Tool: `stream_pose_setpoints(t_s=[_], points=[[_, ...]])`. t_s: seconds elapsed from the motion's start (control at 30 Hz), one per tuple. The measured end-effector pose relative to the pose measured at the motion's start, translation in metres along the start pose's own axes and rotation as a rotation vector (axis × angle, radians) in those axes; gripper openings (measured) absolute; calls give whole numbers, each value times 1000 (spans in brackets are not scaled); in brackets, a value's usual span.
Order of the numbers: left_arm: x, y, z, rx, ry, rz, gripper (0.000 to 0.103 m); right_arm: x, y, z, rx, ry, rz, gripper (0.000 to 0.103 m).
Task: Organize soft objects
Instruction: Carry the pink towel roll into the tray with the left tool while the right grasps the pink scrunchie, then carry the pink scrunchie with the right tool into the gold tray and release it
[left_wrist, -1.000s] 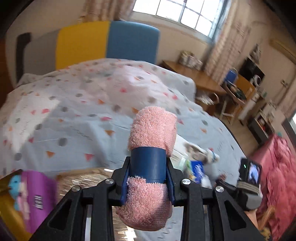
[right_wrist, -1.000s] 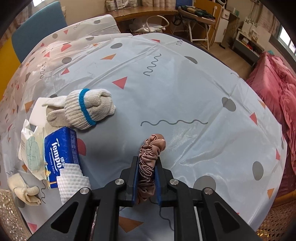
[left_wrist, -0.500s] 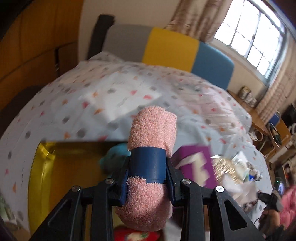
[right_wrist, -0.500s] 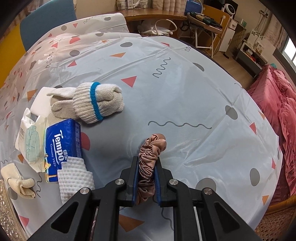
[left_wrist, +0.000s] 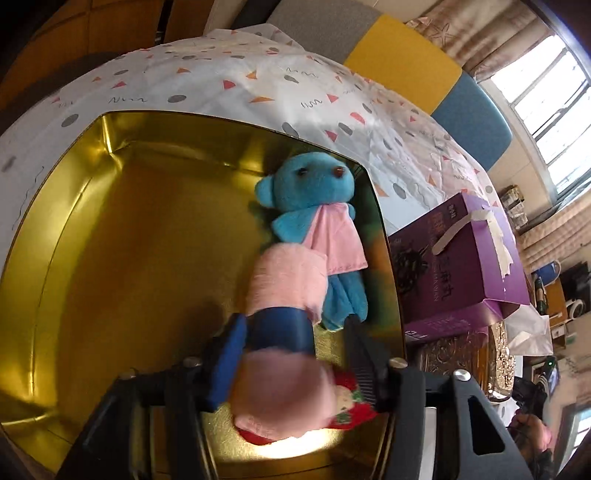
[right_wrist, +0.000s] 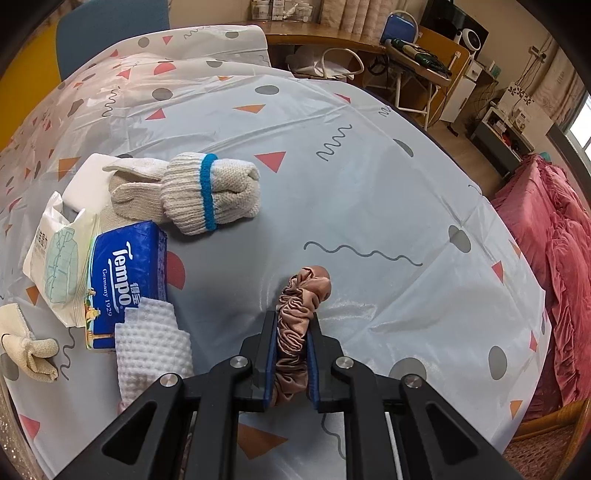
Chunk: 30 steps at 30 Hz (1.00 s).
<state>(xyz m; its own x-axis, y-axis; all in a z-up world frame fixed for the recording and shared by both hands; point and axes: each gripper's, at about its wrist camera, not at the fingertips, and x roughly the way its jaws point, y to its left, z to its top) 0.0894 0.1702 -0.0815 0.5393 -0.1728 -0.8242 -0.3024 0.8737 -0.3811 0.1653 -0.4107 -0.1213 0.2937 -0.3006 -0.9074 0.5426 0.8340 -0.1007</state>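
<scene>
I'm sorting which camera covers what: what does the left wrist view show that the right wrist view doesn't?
Left only: gold tin holding a blue teddy bear, a purple box, and the left gripper opening around a pink towel roll.
Right only: right gripper shut on a satin scrunchie, knit gloves, Tempo tissues.
Both: the patterned sheet.

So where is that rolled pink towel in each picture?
Left wrist view: the pink towel sits low centre, over the gold tin, beside the blue bear.
Right wrist view: not in it.
Shared landmark: the patterned sheet.
</scene>
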Motion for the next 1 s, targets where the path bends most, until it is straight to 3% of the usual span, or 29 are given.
stream_pose_setpoints(t_s=[0.13,0.33,0.5,0.77,1.0], points=[[-12,-5,-7,88,-69,65,61,0,0,0,-10,-1,-6,13],[-20,-1,-21,142,-86,108,63,0,2,-1,-19,-4,-9,12],[-30,-5,-31,171,-103,119,65,-5,-9,2,52,-13,57,11],[-56,-12,-41,208,-174,163,70,-40,-18,6,106,-174,158,11],[-69,-15,-49,259,-222,189,70,-76,3,2,35,-279,328,11]])
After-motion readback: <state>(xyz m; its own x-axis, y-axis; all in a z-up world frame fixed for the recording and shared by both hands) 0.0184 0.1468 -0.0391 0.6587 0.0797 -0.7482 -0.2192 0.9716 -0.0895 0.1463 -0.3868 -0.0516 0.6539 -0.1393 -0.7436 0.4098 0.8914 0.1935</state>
